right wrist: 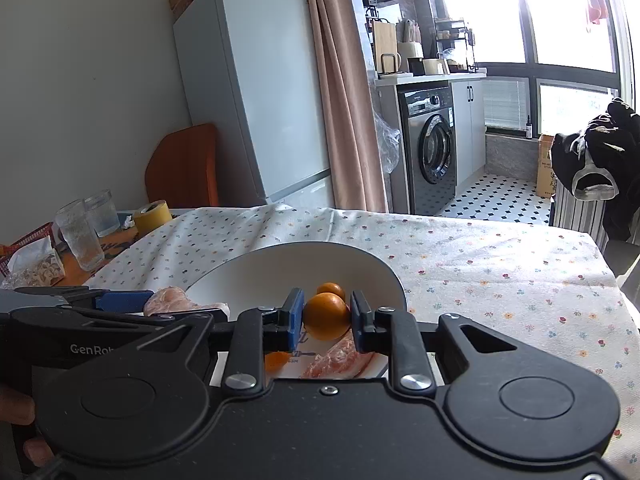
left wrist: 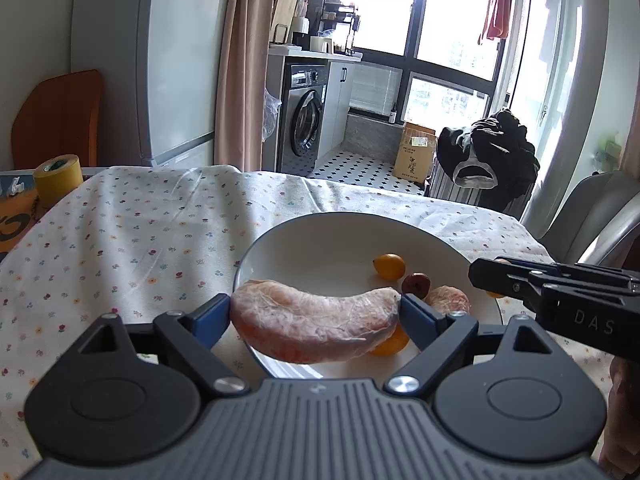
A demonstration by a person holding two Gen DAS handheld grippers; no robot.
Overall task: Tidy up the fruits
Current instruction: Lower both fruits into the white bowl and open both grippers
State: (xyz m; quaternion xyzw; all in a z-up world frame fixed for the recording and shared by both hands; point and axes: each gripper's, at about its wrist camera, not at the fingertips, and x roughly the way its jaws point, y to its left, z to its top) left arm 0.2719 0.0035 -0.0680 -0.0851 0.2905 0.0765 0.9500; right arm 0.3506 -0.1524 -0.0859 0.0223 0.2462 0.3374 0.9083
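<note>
Sunlight from the balcony windows fell across a dining table under a flower-print tablecloth, with a fridge, a washing machine and a curtain behind. A white plate sat near the table's near edge, and both tools hovered over it.

The left gripper was pinching a long pomelo segment end to end, one blue pad at each tip, so the flesh hung crosswise between the fingers above the plate's near rim. Gripping it by the ends probably spared the soft middle from being crushed. The right gripper was pressed onto a small orange kumquat, squeezed at its widest part, and held just above the plate.

Already lying on the plate in the left wrist view were another kumquat, a dark red jujube just beside it, and a smaller pomelo piece touching the jujube. One more orange fruit peeked from under the held segment. The fruits seemed to be gathering on this one plate, so both held pieces were likely about to be set down.

Bare room remained on the plate's far and left side, which would suit the long segment. The right gripper entered from the right edge, near the left one, so the two tools could bump if both lowered together. Beyond the cloth on the left stood a roll of yellow tape and two glasses, well apart from the plate.
</note>
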